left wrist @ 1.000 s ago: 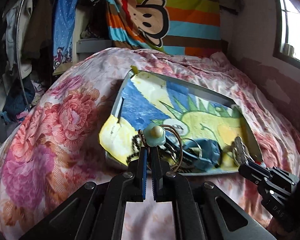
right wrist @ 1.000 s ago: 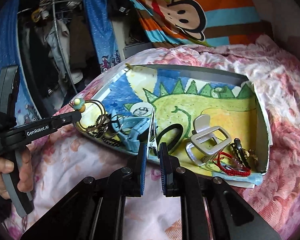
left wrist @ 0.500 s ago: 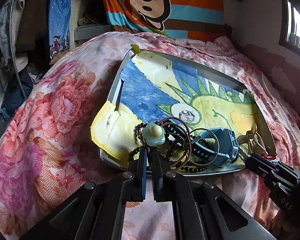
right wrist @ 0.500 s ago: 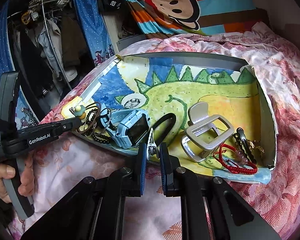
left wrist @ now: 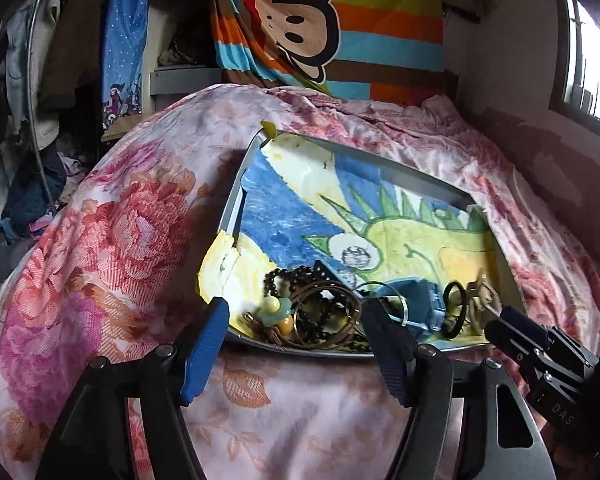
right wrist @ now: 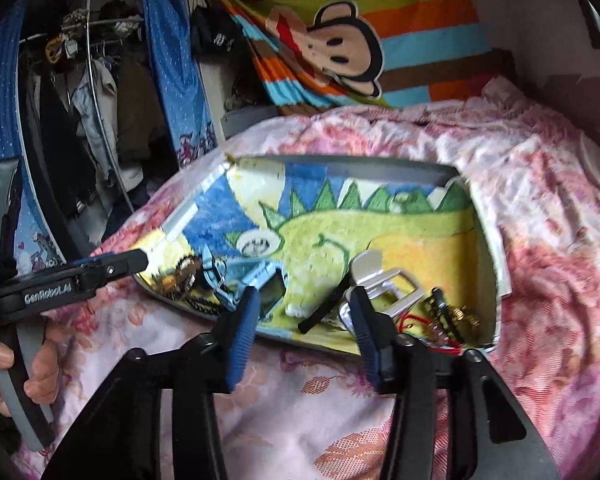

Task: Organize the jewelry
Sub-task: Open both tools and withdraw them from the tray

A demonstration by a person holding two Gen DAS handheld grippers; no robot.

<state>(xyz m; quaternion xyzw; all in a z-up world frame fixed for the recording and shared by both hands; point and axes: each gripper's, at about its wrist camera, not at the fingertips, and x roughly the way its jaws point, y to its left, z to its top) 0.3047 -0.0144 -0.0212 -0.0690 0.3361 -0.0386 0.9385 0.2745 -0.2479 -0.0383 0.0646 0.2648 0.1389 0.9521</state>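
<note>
A metal tray lined with a dinosaur drawing lies on the floral bedspread. In the left wrist view my left gripper is open at the tray's near edge, around a green-and-yellow charm with brown bangles and dark beads. A blue watch lies just right. In the right wrist view my right gripper is open and empty at the near rim. Between its fingers lie the blue watch and a black hair tie. A silver hair claw and a red cord bracelet lie right.
The bedspread bulges around the tray. A striped monkey cloth hangs behind. Clothes hang on a rack at the left. A window is at the right. The person's hand holds the left gripper's handle.
Both grippers have opened. The left one let the charm and bangles down into the tray's near-left corner. The right one let go of the metal clip by the black hair tie.
</note>
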